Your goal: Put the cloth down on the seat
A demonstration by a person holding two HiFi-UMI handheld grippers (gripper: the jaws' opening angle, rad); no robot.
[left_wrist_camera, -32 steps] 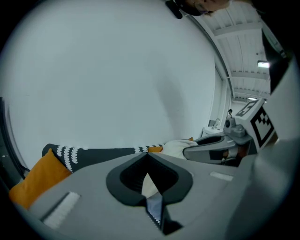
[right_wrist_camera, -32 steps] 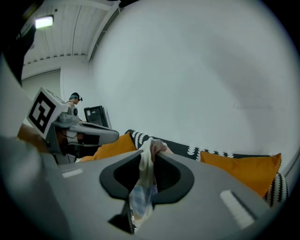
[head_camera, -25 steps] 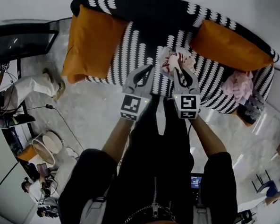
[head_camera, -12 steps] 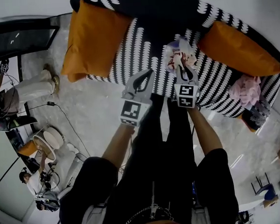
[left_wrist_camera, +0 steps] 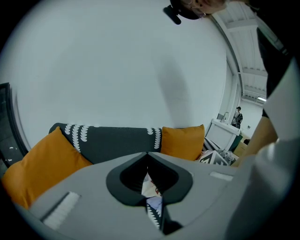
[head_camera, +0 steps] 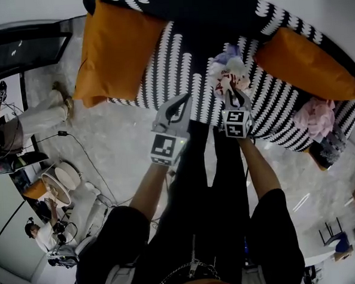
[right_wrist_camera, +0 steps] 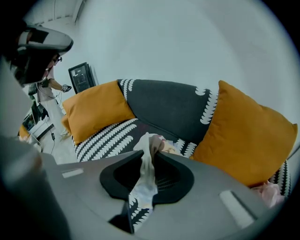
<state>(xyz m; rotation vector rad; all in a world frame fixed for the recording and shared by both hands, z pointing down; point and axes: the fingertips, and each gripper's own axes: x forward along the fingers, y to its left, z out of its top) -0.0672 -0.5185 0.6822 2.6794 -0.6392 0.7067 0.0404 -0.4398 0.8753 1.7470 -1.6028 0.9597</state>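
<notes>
A crumpled white cloth (head_camera: 228, 74) with red and purple print hangs from my right gripper (head_camera: 229, 92) above the sofa's striped seat (head_camera: 179, 66). In the right gripper view, the gripper (right_wrist_camera: 149, 152) is shut on the cloth (right_wrist_camera: 149, 140). A strip of the cloth runs down between the jaws. The bunched part pokes out past the tips, over the seat (right_wrist_camera: 108, 133). My left gripper (head_camera: 187, 99) hovers at the seat's front edge, left of the cloth. In the left gripper view, its tips meet and the gripper (left_wrist_camera: 147, 153) is shut on nothing.
Two orange cushions (head_camera: 115, 49) (head_camera: 307, 61) lean on the sofa's dark back at each end. A pink cloth (head_camera: 318, 113) lies on the seat's right end. Left of the sofa there is marble floor with a dark screen (head_camera: 22, 52), cables and people (head_camera: 20, 118).
The right gripper has reached further forward with the cloth over the seat. The left gripper has dropped back a little toward the sofa's front edge.
</notes>
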